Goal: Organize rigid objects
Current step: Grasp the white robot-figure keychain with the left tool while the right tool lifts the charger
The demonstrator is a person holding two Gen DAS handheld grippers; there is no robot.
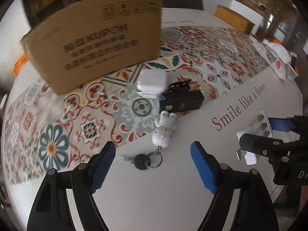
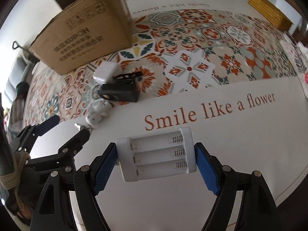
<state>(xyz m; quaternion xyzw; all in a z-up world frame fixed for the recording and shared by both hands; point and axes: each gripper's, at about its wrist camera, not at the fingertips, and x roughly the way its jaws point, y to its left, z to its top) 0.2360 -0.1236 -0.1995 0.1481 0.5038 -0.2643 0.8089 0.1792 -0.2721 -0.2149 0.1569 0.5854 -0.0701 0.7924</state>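
In the left wrist view my left gripper point(image 1: 153, 165) stands open over the white table edge, with a black-headed key point(image 1: 141, 160) on a ring lying between its blue pads, untouched. A white bear keychain figure point(image 1: 163, 130) hangs off that ring. Beyond it lie a black box-shaped device point(image 1: 181, 101), a white charger block point(image 1: 152, 82) and a small black clip point(image 1: 179, 84). My right gripper point(image 2: 156, 169) is shut on a white three-slot battery holder point(image 2: 156, 154), held above the table. It also shows at the right of the left wrist view, the right gripper point(image 1: 257, 131).
A brown cardboard box point(image 1: 96, 38) stands behind the objects on the patterned tablecloth point(image 1: 211, 57). A yellow stack point(image 2: 269, 11) and papers lie at the far right. The left gripper point(image 2: 66, 129) is close to the left of the right one.
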